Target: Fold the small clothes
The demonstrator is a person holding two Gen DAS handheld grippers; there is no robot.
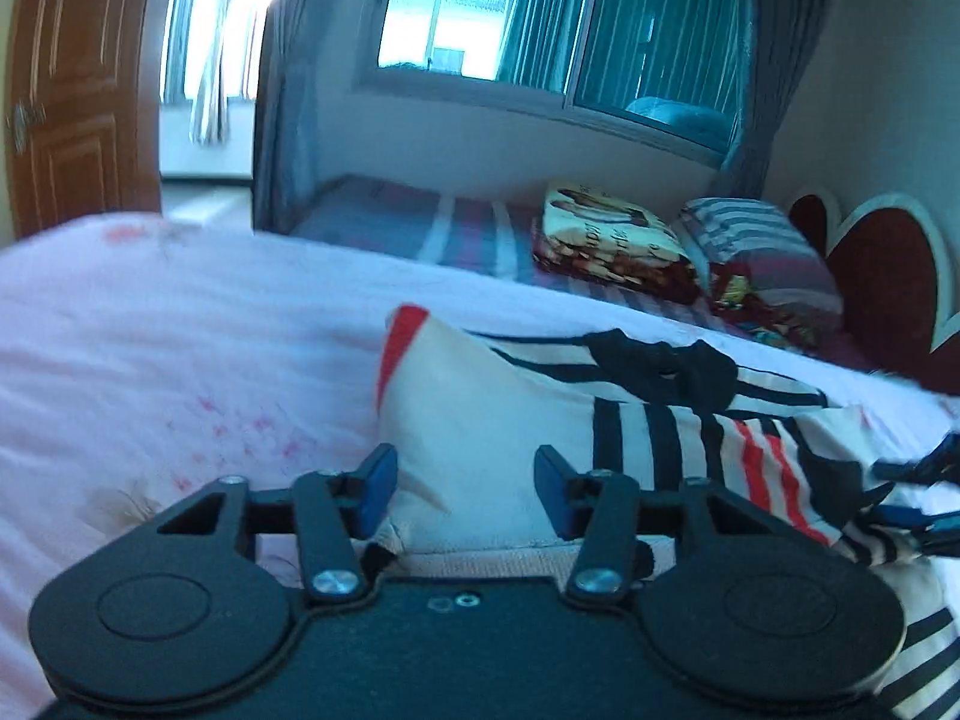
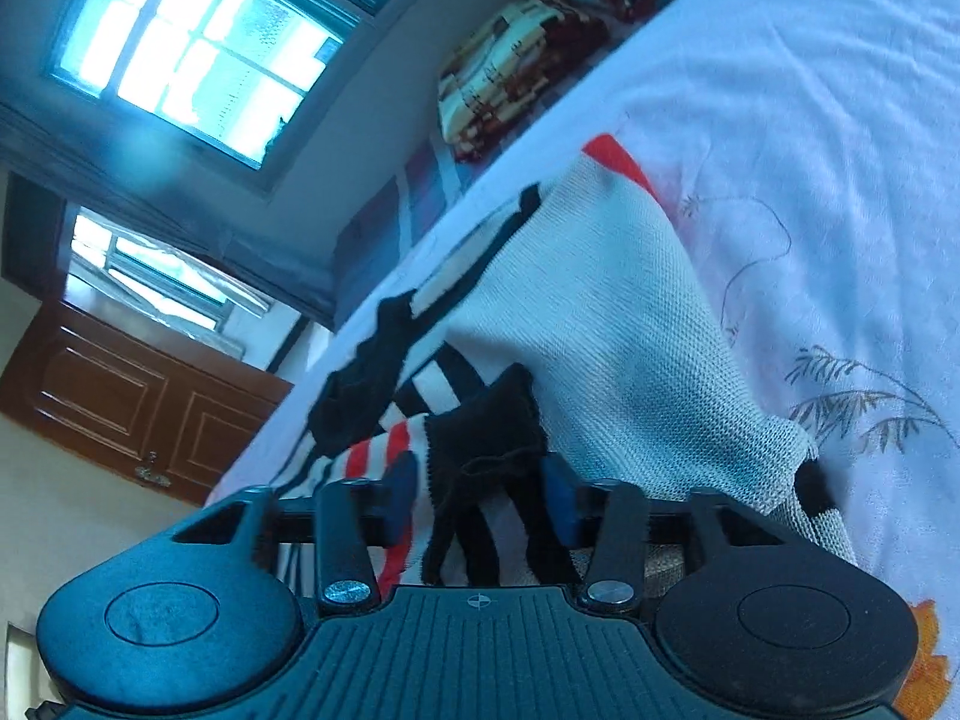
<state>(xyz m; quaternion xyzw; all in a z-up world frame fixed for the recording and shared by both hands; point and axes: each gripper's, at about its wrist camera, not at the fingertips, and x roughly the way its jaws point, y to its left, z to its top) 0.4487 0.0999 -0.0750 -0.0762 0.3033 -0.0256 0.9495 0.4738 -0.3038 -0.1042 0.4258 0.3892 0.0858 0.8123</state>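
A small knit sweater [image 1: 498, 420], cream with black and red stripes, lies bunched on the pale pink bedsheet [image 1: 150, 330]. My left gripper [image 1: 465, 492] is open, its blue pads on either side of the sweater's cream edge. In the right wrist view the sweater [image 2: 600, 324] lies on the sheet [image 2: 810, 150]. My right gripper [image 2: 483, 498] has its jaws partly open, and black and striped fabric hangs between its blue pads [image 2: 401, 495]. The right gripper also shows at the right edge of the left wrist view [image 1: 924, 492].
A folded patterned blanket [image 1: 606, 237] and a striped pillow [image 1: 762, 252] lie at the bed's far side by a heart-shaped headboard [image 1: 888, 276]. A window with curtains [image 1: 540, 18] and a brown wooden door [image 1: 72, 90] stand behind.
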